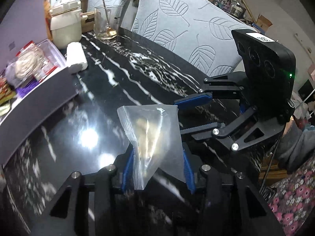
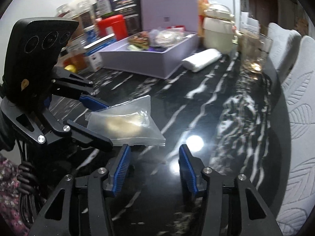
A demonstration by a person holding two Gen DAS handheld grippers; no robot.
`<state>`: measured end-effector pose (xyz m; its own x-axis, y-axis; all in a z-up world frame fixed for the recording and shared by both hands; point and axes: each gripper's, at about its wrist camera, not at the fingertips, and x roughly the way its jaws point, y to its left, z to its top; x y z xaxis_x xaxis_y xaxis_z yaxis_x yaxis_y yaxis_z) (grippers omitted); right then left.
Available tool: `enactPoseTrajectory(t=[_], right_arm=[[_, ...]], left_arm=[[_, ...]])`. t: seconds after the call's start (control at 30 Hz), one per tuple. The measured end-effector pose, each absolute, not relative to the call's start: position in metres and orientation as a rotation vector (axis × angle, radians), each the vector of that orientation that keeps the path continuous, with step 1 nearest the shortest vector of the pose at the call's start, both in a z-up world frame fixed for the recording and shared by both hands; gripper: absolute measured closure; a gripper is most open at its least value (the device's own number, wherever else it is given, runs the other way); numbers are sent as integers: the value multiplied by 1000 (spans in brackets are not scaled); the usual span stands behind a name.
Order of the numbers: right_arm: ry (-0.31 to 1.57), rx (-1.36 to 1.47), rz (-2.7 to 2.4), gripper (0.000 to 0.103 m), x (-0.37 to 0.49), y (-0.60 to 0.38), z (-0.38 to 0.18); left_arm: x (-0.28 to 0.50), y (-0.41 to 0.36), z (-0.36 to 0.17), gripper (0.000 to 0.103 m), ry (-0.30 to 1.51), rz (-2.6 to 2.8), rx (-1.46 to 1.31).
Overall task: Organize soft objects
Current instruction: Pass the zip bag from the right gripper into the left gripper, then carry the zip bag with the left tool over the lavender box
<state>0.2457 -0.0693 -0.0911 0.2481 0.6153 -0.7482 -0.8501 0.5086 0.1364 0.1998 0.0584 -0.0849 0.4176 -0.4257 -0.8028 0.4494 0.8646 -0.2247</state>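
A clear zip bag [image 1: 151, 129] with something pale and soft inside hangs above the black marble table [image 1: 122, 72]. My left gripper [image 1: 157, 157] is shut on its lower part, the blue pads pinching the plastic. In the right wrist view the same bag [image 2: 128, 123] sticks out sideways from the left gripper [image 2: 108, 125]. My right gripper [image 2: 154, 151] stands open with nothing between its blue pads [image 2: 122, 169], just below the bag's near corner. From the left wrist view the right gripper [image 1: 178, 118] sits beside the bag's right edge, apart from it.
A lilac box [image 2: 149, 63] of packaged items stands at the table's back. Beside it lie a white roll [image 2: 200, 59] and a cream pot [image 2: 216, 33]. A glass with a spoon [image 1: 104, 23] is near the far edge. Leaf-patterned chairs [image 1: 187, 33] line that side. Jars [image 2: 88, 19] crowd the back left.
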Motion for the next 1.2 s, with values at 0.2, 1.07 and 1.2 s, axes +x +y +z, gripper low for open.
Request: enactPoseTrajectory(t=[0.2,1.07,1.2], right_arm=[[836,-326,1068,77,224,-51,-89],[734,-229,1082,78,193,43,-48],[708,-238,1084,78,197,57,-37]], left_arm=[[175,76,-77,60,971,-509,-21],[136,171,-37,60,828,-211,-150],[142,182,-27,60,800,-176,-166]])
